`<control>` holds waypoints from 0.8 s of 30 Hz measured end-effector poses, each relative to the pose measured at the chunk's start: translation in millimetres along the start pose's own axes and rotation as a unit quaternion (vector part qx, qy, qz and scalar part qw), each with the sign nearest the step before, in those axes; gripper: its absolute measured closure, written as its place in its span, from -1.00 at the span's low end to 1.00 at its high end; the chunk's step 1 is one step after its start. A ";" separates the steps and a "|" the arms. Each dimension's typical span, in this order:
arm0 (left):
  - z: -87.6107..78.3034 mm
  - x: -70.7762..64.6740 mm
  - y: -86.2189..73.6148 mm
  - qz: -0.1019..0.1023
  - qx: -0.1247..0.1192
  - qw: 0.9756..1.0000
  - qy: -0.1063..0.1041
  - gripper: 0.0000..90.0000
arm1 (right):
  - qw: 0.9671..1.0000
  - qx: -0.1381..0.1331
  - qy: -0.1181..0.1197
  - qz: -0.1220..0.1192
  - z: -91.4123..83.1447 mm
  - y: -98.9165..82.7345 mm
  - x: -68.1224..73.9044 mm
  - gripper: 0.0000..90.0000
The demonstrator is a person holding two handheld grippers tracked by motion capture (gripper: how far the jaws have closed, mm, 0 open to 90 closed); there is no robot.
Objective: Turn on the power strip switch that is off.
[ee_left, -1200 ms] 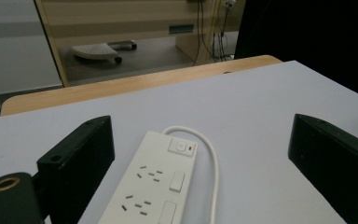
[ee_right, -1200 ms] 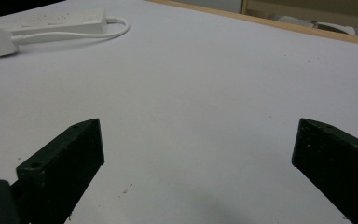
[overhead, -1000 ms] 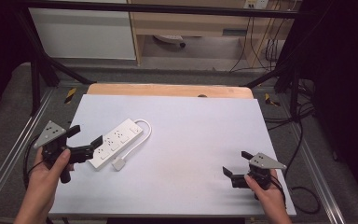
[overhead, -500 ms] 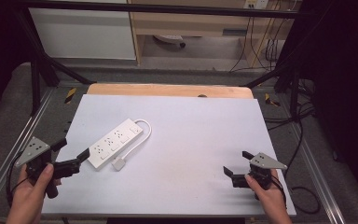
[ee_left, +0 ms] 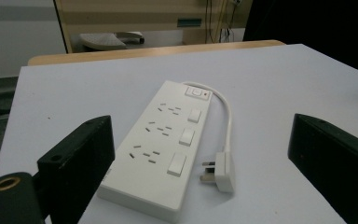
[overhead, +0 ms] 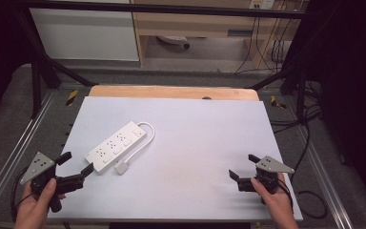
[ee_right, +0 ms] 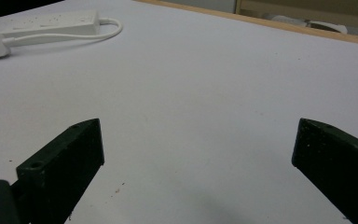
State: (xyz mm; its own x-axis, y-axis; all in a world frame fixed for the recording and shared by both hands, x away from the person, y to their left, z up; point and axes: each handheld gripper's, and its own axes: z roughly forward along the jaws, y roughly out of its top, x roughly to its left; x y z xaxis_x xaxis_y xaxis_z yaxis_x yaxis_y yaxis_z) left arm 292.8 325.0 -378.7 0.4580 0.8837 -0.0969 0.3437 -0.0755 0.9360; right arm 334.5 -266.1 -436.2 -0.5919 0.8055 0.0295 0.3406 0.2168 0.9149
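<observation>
The power strip (overhead: 116,147) lies flat on the left half of the desk (overhead: 195,124), angled toward the near left corner, its near end just beyond the wide-open left gripper (overhead: 74,164) and clear of both jaws. The left gripper view shows its three switches and the plug (ee_left: 223,171) lying beside it, details too small from above. The left gripper has drawn back toward the near edge since a second ago, while the right gripper (overhead: 242,168) stays open near the near right corner.

Your left black two-jaw gripper (overhead: 75,167) and right black two-jaw gripper (overhead: 242,168) each carry a grey three-cornered plate on top; a brass-ringed screw hole sits below each left jaw.
</observation>
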 end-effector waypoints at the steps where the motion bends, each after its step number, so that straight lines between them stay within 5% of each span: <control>1: 1.5 -0.7 -2.6 -0.001 -0.001 1.000 -0.002 -0.84 | 1.000 -0.001 0.000 0.000 -0.1 0.0 -0.2 -0.94; 24: 31.8 -13.1 -40.5 0.023 0.037 0.998 -0.037 -0.84 | 1.000 0.002 -0.005 0.002 -0.3 -1.0 -3.0 -0.94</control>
State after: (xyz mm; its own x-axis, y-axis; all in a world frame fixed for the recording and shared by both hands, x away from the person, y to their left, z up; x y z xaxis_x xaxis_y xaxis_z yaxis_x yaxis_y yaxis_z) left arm 299.1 301.8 -426.1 0.5325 0.8424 -0.0824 0.3797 -0.1508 0.9127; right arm 335.6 -268.9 -437.1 -0.5836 0.8115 0.0298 0.3458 0.2152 0.9133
